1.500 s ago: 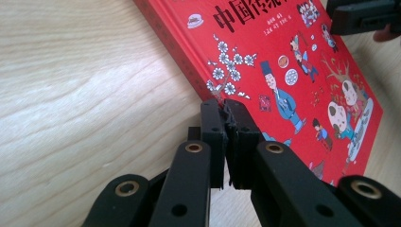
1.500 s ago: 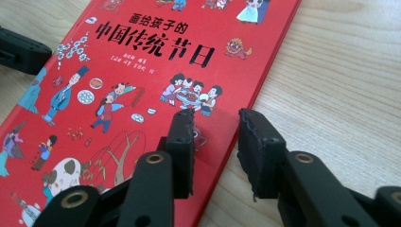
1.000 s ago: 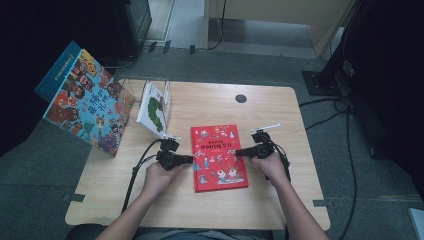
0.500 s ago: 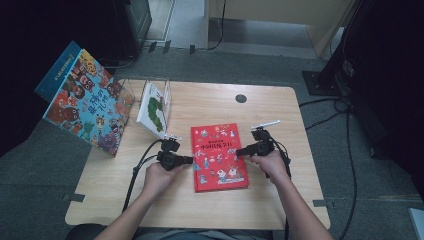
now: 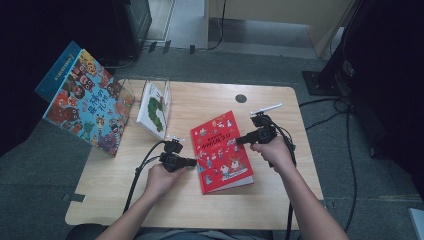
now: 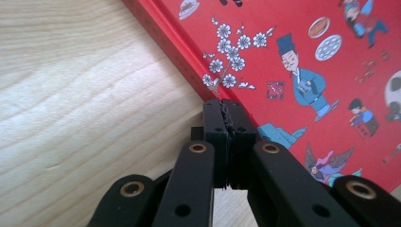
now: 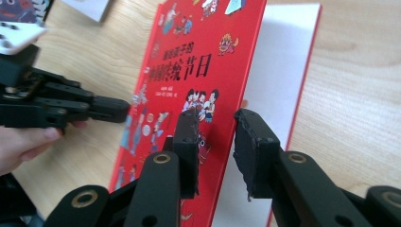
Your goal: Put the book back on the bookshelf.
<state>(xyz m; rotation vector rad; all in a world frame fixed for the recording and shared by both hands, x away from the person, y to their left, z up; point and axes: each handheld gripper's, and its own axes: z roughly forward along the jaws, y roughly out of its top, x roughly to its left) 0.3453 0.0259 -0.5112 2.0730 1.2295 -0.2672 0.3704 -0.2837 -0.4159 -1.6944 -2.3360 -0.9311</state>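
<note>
Since the earlier frames, I see the red book's (image 5: 221, 152) front cover lifted off its white first page at the right edge, and my right gripper (image 5: 242, 139) stands higher than before. Largest item: the wooden table (image 5: 280, 200), with the book lying flat near its middle. At the table's left edge stand a large illustrated book (image 5: 87, 102) and a clear holder (image 5: 162, 97) with a white book. The right gripper's jaws have just been closing; in the right gripper view (image 7: 215, 142) they straddle the raised cover edge with a gap showing. My left gripper (image 6: 228, 124) is fully closed, empty, its tips pressing against the spine edge.
</note>
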